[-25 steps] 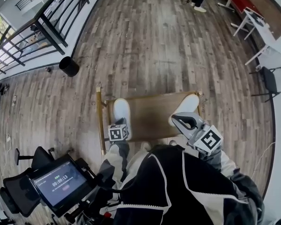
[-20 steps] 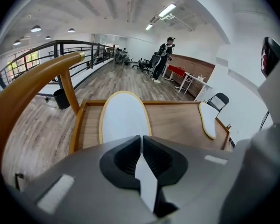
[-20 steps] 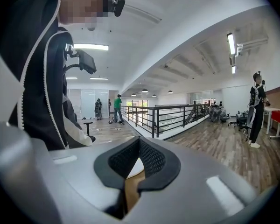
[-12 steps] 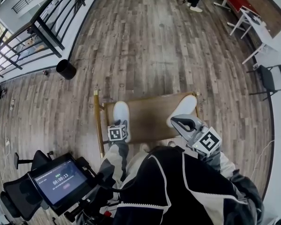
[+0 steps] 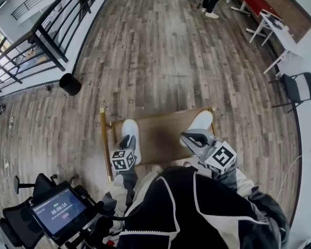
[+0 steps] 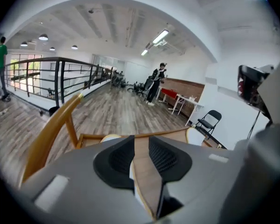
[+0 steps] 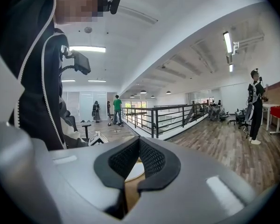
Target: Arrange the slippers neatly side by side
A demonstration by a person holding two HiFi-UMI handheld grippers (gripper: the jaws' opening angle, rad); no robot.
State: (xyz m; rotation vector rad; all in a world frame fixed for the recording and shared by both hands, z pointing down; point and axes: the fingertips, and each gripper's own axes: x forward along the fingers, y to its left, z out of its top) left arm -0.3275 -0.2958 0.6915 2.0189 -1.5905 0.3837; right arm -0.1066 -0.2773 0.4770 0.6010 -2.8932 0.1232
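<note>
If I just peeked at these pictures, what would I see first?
Two white slippers sit far apart on a small wooden table, the left slipper at its left end and the right slipper at its right end. At the left one is the left gripper, its jaws just opened and pinching nothing. The right gripper, shut, is beside the other.

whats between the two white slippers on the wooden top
Nothing: the stretch of wooden top between the left slipper and the right slipper is bare, as the head view shows.
</note>
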